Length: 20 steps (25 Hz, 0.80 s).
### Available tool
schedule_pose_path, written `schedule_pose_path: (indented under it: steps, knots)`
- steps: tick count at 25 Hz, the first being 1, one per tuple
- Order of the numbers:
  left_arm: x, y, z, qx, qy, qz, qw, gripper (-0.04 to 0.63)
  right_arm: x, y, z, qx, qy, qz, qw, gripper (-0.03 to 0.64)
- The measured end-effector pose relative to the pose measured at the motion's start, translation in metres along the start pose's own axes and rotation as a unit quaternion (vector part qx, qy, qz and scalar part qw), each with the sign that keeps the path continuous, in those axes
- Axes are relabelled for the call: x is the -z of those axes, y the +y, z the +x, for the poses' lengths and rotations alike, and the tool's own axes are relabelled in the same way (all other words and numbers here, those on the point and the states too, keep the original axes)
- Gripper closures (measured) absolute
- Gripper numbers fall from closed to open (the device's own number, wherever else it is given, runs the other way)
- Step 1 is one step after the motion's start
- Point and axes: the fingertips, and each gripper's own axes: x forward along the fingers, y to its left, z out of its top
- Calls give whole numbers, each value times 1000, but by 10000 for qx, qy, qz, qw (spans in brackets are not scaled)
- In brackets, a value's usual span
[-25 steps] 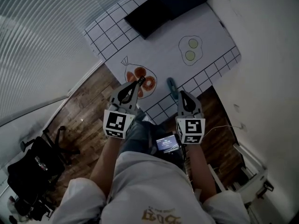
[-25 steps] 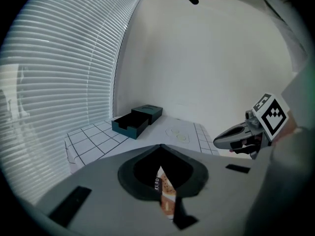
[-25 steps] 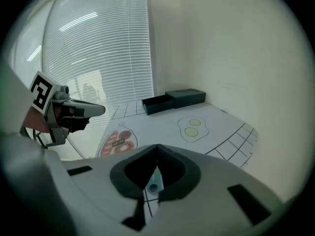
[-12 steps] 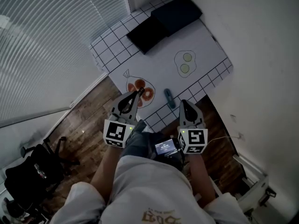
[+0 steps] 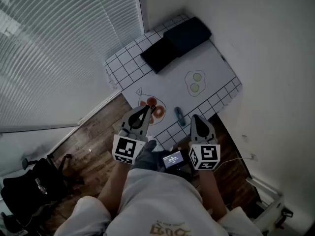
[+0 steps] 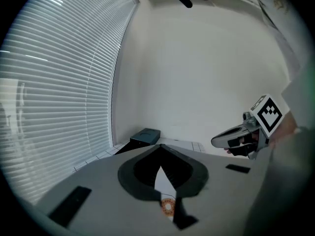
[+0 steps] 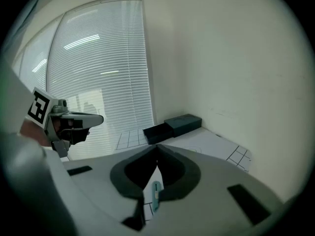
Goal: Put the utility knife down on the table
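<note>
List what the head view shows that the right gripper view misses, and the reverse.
Only the head view: the wood floor and the small screen at the person's waist. Only the right gripper view: the right gripper from inside, its jaws closed together with nothing between them. Both: the utility knife lying on the table, two dark boxes, the blinds and the left gripper.

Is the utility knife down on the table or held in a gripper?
On the table. The utility knife lies flat on it, apart from the left gripper and right gripper, both shut and empty.
</note>
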Motion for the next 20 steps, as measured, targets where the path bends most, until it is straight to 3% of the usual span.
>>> schedule_pose_path:
  steps: [20]
  knots:
    - [-42,3,-21,-186,-410,75,9990,588,-43,-2,-19,37,-423,33,9991,608]
